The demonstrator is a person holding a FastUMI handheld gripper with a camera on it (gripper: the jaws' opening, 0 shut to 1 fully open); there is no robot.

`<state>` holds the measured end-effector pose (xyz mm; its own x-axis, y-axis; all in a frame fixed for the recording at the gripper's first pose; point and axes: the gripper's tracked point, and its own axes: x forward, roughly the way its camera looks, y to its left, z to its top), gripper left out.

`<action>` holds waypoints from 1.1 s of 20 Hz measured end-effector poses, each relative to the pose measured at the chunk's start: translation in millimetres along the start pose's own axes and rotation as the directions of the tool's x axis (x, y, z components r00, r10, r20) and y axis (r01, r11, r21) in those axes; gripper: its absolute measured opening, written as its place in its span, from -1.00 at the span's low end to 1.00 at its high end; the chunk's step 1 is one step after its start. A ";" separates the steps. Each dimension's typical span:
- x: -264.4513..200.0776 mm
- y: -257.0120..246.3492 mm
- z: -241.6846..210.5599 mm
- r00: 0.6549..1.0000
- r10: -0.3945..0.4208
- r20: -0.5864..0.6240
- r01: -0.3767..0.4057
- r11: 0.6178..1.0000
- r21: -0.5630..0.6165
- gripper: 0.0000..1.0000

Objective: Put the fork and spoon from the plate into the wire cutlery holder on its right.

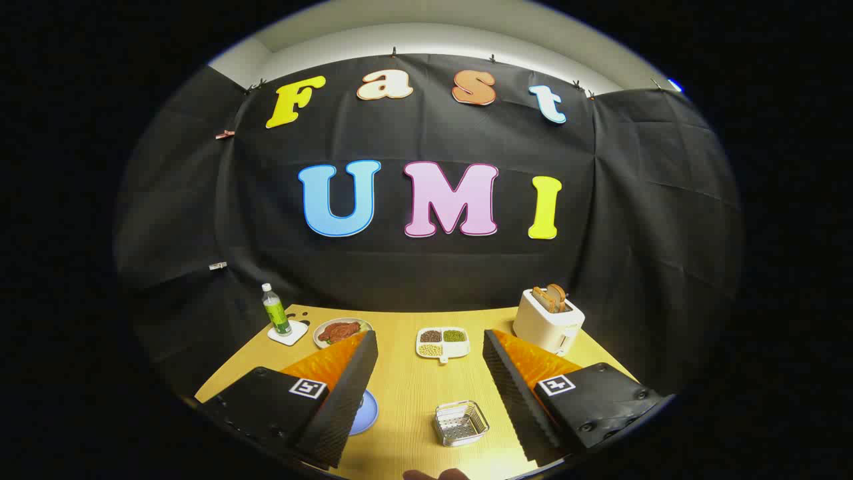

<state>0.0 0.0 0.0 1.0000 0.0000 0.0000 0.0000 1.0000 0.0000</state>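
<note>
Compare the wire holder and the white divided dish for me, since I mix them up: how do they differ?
The wire holder is shiny metal mesh; the divided dish is solid white. The holder looks empty; the dish holds beans or grains in compartments. The holder lies between the open gripper's fingers; the dish lies beyond it, at the tips. Both rest on the table.

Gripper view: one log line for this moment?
gripper open, empty | holder between fingers, empty | plate behind left finger | fork, spoon unseen

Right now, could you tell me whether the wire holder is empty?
Empty: the wire holder between the open gripper fingers shows only its bare mesh bottom, with no fork or spoon inside.
</note>
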 end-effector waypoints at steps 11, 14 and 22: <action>3.6 1.5 -13.8 0.999 -0.002 -0.047 0.002 1.000 0.002 0.98; 6.6 1.6 -22.9 0.997 -0.006 -0.076 0.006 1.000 -0.007 0.97; 22.4 22.4 -37.3 0.992 0.052 -0.111 -0.053 0.999 -0.006 0.98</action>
<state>22.4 22.4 -37.3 0.9924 0.0517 -0.1114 -0.0527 0.9986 -0.0059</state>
